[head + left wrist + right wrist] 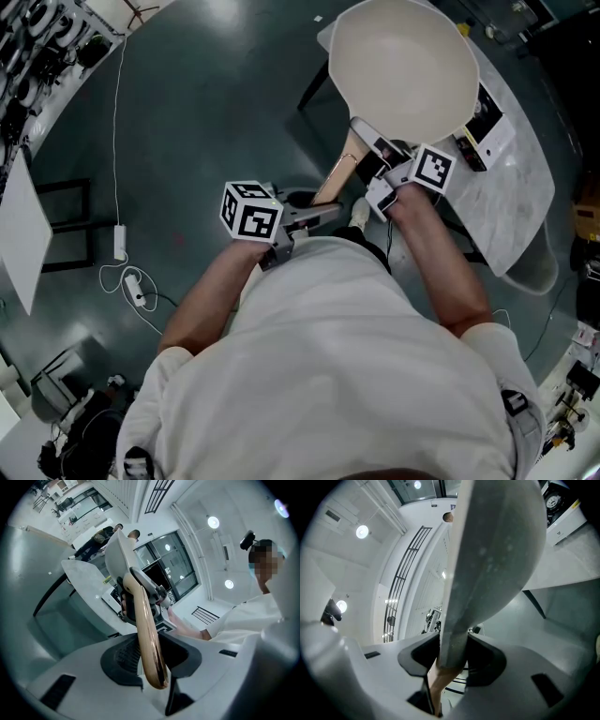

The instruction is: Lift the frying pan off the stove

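Observation:
The frying pan [403,70], cream inside and grey underneath, is held in the air above the stove [487,127]. It is tilted so that its inside faces the head view. Its long wooden handle [336,178] runs down toward me. My right gripper [380,183] is shut on the grey neck where the handle meets the pan [492,550]. My left gripper [314,217] is shut on the handle's rounded end [147,634], which pokes out between its dark pads. The pan hides most of the stove in the head view.
The stove stands on a pale marble-look table [511,206] at the right. Dark floor lies to the left, with a white cable and power adapter [120,242] and a white board [21,225]. Other people stand far off in the left gripper view.

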A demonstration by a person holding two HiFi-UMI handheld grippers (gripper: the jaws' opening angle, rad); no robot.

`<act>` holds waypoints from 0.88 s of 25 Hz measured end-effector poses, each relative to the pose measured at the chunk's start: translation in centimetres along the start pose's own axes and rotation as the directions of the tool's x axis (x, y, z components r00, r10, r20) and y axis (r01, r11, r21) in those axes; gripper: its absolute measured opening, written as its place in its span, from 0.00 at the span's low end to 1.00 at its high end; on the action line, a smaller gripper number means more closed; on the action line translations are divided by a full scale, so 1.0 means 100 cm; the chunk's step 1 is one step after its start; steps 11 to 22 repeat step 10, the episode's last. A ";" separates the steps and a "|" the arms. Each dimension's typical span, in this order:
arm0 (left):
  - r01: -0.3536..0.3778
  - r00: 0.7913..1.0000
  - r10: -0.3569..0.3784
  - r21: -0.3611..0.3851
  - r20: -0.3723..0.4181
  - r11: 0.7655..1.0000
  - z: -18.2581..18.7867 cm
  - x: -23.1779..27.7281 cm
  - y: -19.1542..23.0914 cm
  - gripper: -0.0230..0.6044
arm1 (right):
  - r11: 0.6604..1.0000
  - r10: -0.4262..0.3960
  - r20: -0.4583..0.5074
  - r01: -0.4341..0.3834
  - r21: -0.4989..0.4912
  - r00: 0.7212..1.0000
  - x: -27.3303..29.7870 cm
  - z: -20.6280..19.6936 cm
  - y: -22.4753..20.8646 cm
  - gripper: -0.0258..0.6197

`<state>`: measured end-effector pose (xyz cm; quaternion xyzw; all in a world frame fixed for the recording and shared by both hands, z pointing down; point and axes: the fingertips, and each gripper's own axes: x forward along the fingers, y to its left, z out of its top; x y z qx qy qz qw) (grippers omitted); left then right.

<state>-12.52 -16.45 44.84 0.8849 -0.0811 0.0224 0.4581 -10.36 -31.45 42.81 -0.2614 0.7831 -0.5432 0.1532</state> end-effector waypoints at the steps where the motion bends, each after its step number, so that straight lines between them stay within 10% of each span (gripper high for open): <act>1: 0.000 1.000 0.000 -0.001 -0.002 1.000 0.000 0.001 0.001 0.23 | 1.000 -0.001 0.001 0.001 0.001 1.000 -0.001 0.000 -0.001 0.30; 22: 0.013 1.000 -0.013 -0.006 -0.013 1.000 0.000 0.002 -0.003 0.23 | 1.000 0.003 0.009 -0.003 -0.002 1.000 -0.004 0.001 0.000 0.30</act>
